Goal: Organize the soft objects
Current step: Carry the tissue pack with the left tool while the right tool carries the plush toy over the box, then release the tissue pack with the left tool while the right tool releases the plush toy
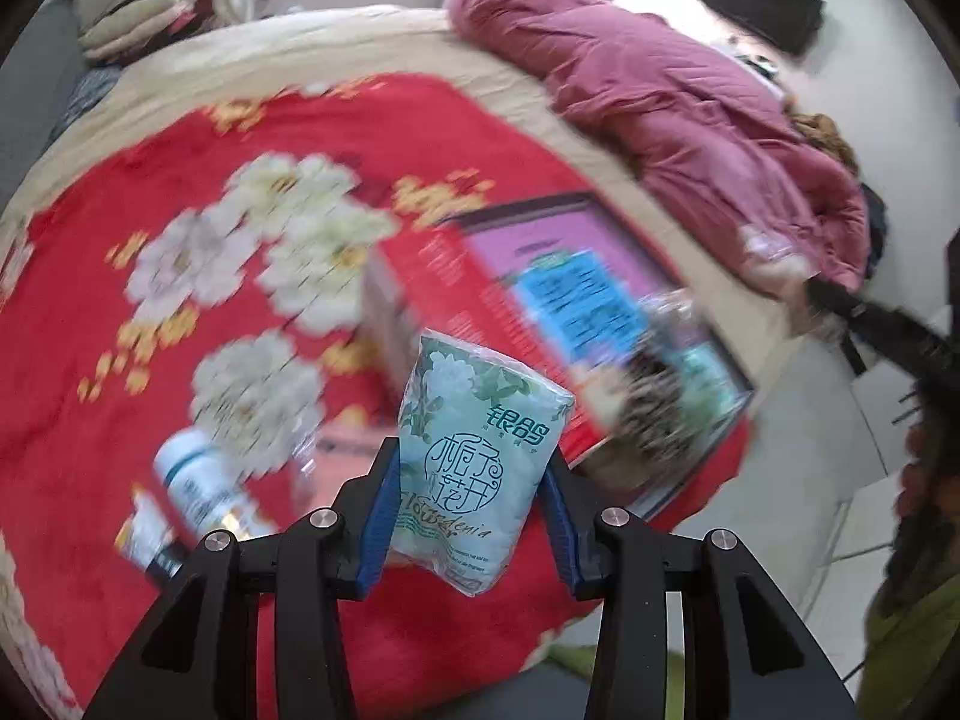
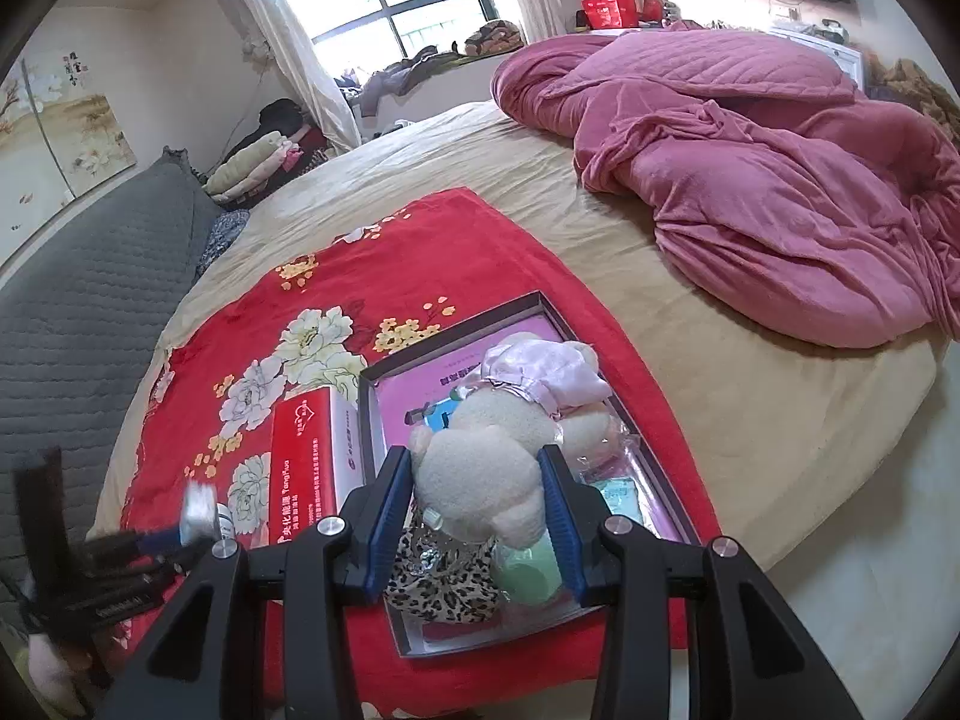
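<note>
L gripper (image 1: 474, 498) is clamped on a pale green tissue pack (image 1: 477, 456) w/ a white-flower print; both blue pads press its sides, pack upright btwn the fingers, its top poking out past the tips and its bottom corner hanging below them. Everything behind it is motion-blurred. Beyond the L fingertips: a shallow dark-rimmed tray (image 1: 600, 312) w/ pink lining, on a red floral blanket (image 1: 180, 210). Left of the L fingers, on the blanket, lies a white bottle (image 1: 198, 480) w/ a blue label, and a smaller item just beside it, too blurred to name. R gripper (image 2: 477, 492) is closed on a cream plush toy (image 2: 492, 450), pads squeezing its lower body; the toy's pink satin dress (image 2: 540, 366) sits past the fingertips. Below and btwn the R fingers, inside the tray (image 2: 384, 414): a leopard-print cloth item (image 2: 438, 576) and a mint-green object (image 2: 528, 570). Just left of the R fingers, touching the tray's outer wall, a red-and-white box (image 2: 312, 450) lies on the blanket. Far right past the R fingers, a crumpled pink quilt (image 2: 750, 180) on the beige bed.
</note>
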`<act>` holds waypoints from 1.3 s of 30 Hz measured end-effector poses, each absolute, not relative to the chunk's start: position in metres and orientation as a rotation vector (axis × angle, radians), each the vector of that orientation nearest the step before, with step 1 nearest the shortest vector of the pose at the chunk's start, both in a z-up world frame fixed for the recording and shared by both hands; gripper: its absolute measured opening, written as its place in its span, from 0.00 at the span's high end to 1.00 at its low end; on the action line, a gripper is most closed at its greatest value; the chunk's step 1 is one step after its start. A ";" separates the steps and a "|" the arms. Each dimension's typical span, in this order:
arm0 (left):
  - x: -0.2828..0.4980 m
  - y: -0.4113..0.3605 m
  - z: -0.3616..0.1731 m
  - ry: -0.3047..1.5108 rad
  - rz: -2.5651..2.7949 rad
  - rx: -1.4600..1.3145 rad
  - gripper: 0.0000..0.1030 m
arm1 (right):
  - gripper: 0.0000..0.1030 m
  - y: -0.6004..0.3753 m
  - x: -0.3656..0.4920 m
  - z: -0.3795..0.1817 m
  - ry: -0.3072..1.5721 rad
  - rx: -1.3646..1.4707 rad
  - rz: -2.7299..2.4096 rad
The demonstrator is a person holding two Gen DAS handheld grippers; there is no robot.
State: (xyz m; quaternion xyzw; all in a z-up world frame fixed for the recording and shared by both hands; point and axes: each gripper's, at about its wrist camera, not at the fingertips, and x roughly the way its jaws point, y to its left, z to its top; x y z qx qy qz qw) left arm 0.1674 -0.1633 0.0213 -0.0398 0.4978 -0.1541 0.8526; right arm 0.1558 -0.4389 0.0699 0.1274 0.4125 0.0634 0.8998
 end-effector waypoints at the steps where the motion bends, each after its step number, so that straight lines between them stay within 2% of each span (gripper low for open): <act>1: 0.171 -0.173 0.027 1.038 -0.341 -0.078 0.57 | 0.58 -0.441 0.156 0.070 0.853 0.266 0.130; 9: 0.196 -0.250 0.034 1.041 -0.458 -0.032 0.57 | 0.58 -0.462 0.153 0.066 0.858 0.280 0.120; 18: 0.215 -0.319 -0.002 1.112 -0.518 0.028 0.57 | 0.58 -0.486 0.153 0.048 0.883 0.304 0.108; 27: 0.239 -0.337 -0.037 1.167 -0.496 0.073 0.57 | 0.58 -0.476 0.163 0.013 0.949 0.298 0.169; 39: 0.252 -0.336 -0.050 1.180 -0.483 0.085 0.56 | 0.58 -0.457 0.188 -0.022 1.021 0.227 0.271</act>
